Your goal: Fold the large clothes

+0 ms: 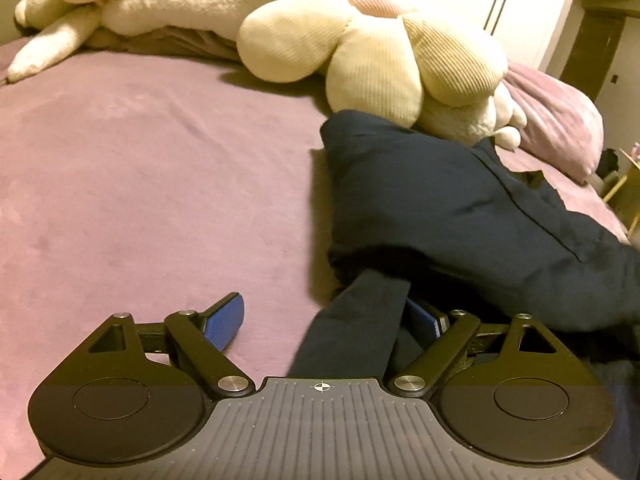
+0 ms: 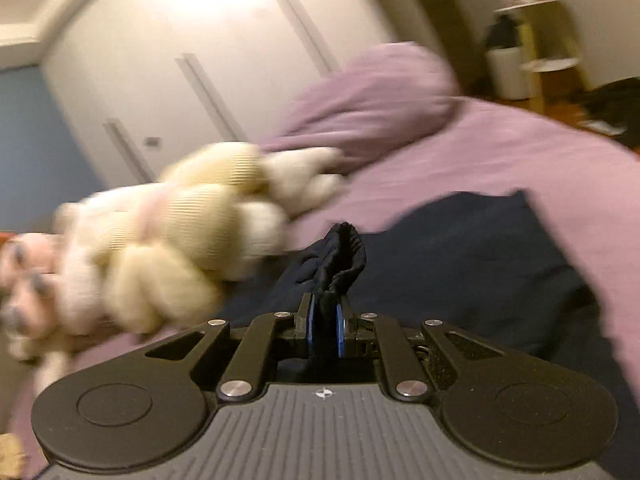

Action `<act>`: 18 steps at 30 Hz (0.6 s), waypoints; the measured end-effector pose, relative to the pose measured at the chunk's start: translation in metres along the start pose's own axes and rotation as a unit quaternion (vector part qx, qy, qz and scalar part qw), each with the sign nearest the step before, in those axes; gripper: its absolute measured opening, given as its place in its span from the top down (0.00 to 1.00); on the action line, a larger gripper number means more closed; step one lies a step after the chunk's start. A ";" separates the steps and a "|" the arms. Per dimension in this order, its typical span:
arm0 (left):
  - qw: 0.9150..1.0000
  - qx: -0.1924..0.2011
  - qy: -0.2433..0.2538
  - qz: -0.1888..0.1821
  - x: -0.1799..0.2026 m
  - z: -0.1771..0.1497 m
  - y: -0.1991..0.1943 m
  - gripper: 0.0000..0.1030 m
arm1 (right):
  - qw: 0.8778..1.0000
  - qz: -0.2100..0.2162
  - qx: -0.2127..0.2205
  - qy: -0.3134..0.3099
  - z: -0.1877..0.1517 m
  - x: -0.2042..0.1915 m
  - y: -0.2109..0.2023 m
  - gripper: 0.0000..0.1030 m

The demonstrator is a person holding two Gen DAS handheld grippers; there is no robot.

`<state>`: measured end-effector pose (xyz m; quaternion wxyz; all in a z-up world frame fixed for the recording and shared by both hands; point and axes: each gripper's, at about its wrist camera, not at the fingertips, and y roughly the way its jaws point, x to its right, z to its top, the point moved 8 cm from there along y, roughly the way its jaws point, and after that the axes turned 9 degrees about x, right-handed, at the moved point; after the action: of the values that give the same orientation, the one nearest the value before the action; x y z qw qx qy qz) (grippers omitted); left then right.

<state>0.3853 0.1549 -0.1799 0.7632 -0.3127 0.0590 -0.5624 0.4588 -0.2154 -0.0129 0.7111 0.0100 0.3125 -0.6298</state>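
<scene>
- Right tongs (image 2: 325, 320): clamped tight on a bunched, gathered hem of the navy garment (image 2: 460, 256). A puckered fold sticks up just past the blue pads (image 2: 340, 330).
- Rest of the garment spreads ahead of and to the right of the right tongs, lying on the bed (image 2: 520, 152).
- Left tongs (image 1: 328, 320): jaws wide, gripping nothing. A strip of the navy garment (image 1: 440, 208) runs between the fingers, close to the right-hand one. Left-hand blue pad (image 1: 224, 320) is clear of the cloth, over bare purple bed (image 1: 140, 168).
- Whether the strip touches the right-hand pad: cannot tell, cloth partly covers it.
- Main bulk sits ahead of and right of the left tongs, heaped, not flat.
- Look: dark navy, thick soft fabric, rumpled. A seam runs diagonally across the heap in the left wrist view.
- Axis: the strip runs roughly along the left tongs' pointing line, tilting slightly right as it goes away. The heap stretches from the far centre towards the near right.
- Far end of the heap lies right next to the cream flower cushion (image 1: 360, 52); contact unclear.
- Right wrist view is motion-blurred: plush toys (image 2: 168, 240) left of the right tongs, purple pillow (image 2: 380, 96) beyond.
</scene>
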 end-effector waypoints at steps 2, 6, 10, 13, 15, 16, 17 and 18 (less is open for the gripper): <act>1.000 0.000 0.002 -0.003 0.003 0.002 0.002 0.12 | 0.999 -0.031 -0.016 0.009 -0.005 0.028 0.009 0.89; 1.000 0.002 0.021 -0.007 0.011 0.006 0.005 0.12 | 0.995 -0.034 -0.063 0.075 -0.026 0.065 0.026 0.76; 0.999 -0.006 0.041 -0.008 0.020 0.005 0.010 0.12 | 0.989 -0.020 -0.082 0.120 -0.038 0.073 0.039 0.71; 0.998 -0.002 0.060 0.008 0.022 0.007 0.014 0.11 | 0.989 -0.028 -0.103 0.104 -0.044 0.062 0.050 0.85; 0.997 0.001 0.074 0.028 0.019 0.009 0.015 0.11 | 0.994 -0.026 -0.081 0.068 -0.035 0.046 0.039 0.86; 0.996 0.000 0.078 0.034 0.018 0.010 0.016 0.10 | 0.997 -0.022 -0.052 0.050 -0.023 0.038 0.031 0.86; 0.996 -0.003 0.079 0.036 0.016 0.009 0.017 0.07 | 0.999 -0.019 -0.023 0.035 -0.012 0.033 0.023 0.86; 0.996 -0.004 0.078 0.036 0.014 0.009 0.017 0.06 | 1.000 -0.023 0.006 0.013 0.001 0.029 0.016 0.86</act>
<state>0.4083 0.1489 -0.1786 0.7749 -0.2684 0.1320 -0.5568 0.4740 -0.2383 -0.0319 0.6923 0.0145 0.3181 -0.6476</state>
